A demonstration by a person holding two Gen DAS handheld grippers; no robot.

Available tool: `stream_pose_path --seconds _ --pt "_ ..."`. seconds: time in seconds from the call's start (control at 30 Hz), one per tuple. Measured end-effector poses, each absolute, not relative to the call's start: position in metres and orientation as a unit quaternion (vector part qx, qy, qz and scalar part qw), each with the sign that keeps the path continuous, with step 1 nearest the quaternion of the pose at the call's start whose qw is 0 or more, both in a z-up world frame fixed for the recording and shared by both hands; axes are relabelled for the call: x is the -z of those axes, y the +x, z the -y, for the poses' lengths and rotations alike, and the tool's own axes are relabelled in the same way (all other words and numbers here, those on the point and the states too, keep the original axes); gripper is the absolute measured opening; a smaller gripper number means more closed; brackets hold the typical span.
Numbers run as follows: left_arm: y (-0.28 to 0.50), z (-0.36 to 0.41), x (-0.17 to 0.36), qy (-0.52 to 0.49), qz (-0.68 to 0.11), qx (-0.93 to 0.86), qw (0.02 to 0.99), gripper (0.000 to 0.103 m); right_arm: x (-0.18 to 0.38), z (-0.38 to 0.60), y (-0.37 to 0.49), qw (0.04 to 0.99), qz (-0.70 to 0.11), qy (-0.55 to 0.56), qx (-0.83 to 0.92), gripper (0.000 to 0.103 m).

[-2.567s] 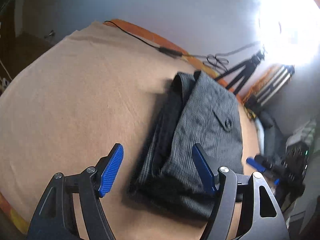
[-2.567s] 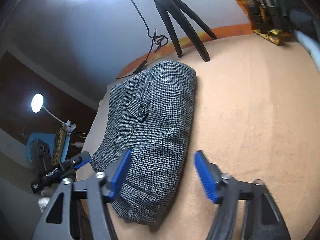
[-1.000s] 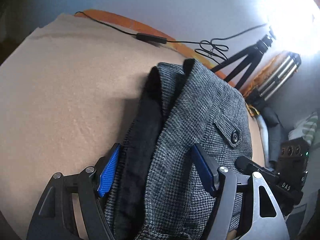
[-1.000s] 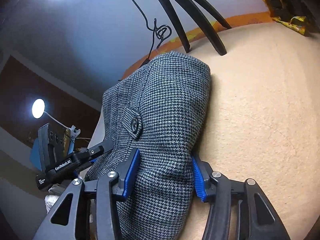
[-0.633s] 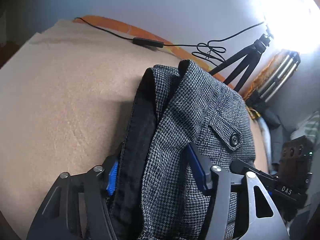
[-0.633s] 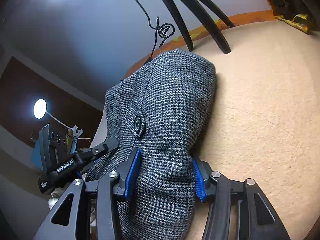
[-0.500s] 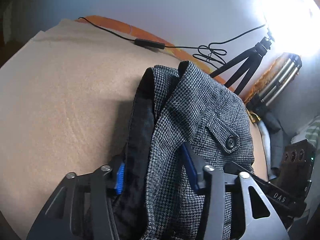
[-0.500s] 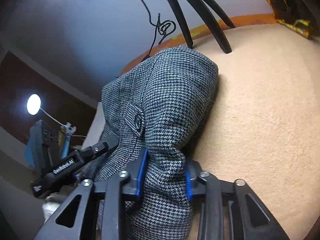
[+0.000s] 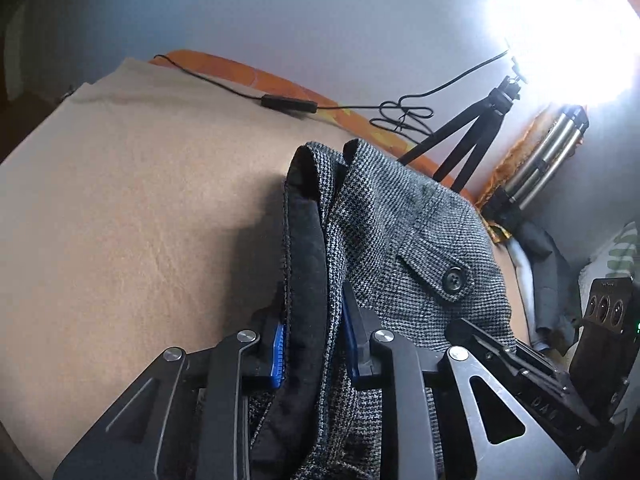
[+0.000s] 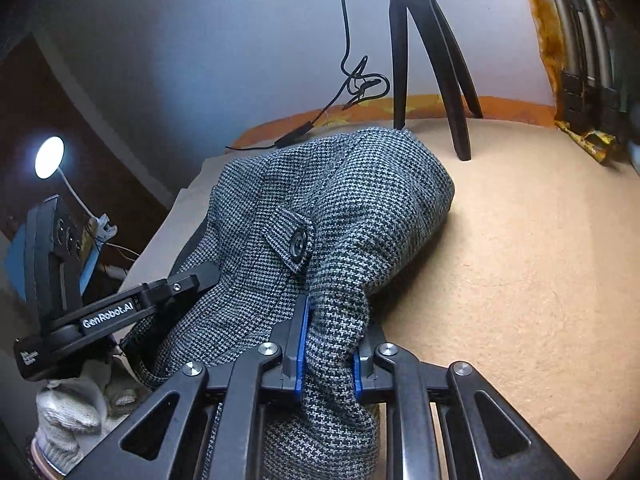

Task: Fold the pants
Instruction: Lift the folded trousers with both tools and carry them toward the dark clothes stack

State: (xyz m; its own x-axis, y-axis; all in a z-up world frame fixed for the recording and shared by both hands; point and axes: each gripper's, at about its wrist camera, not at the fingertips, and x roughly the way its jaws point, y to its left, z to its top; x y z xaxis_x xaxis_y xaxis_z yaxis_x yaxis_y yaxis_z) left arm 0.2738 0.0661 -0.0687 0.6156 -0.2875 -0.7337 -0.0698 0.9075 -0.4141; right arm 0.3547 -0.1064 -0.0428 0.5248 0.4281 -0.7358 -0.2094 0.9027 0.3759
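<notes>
The grey houndstooth pants (image 9: 412, 236) lie folded into a thick bundle on the tan surface (image 9: 140, 208), with a buttoned pocket flap on top. My left gripper (image 9: 312, 340) is shut on the bundle's layered left edge, where the dark lining shows. My right gripper (image 10: 328, 344) is shut on the bundle's rounded right edge of the pants (image 10: 340, 200), which bunches up between the blue pads. In the right wrist view the left gripper (image 10: 120, 312) shows at the left, against the pants.
A black tripod (image 10: 432, 52) stands on the tan surface (image 10: 520, 260) just beyond the pants, with a black cable (image 9: 288, 104) trailing along the far edge. A bright lamp glares at the top right. Folded metal legs (image 9: 552, 152) lean at the right.
Both grippers moved in onto the folded pants and closed, the left on the layered edge and the right on the rounded edge. The fabric now bunches between the pads.
</notes>
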Motion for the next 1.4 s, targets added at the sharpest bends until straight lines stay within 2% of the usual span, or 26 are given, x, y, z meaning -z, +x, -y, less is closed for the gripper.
stream_pose_path --seconds 0.5,1.0,1.07,1.2,1.4 --pt "0.24 -0.053 0.028 -0.193 -0.398 0.101 0.891 0.02 -0.019 0.11 0.313 0.902 -0.386 0.035 -0.193 0.013" --pt "0.232 0.037 -0.017 -0.177 -0.359 0.197 0.895 0.018 -0.081 0.198 0.26 0.932 -0.333 0.016 -0.142 0.012" --pt "0.234 0.053 -0.022 -0.171 -0.352 0.212 0.895 0.006 -0.085 0.215 0.254 0.935 -0.328 0.018 -0.13 0.013" --pt "0.237 0.094 -0.026 -0.143 -0.343 0.239 0.897 0.007 -0.087 0.25 0.245 0.938 -0.327 0.033 -0.114 0.011" --pt "0.251 0.131 0.012 -0.154 -0.389 0.249 0.874 0.007 -0.057 0.296 0.251 0.927 -0.364 0.041 -0.083 0.01"
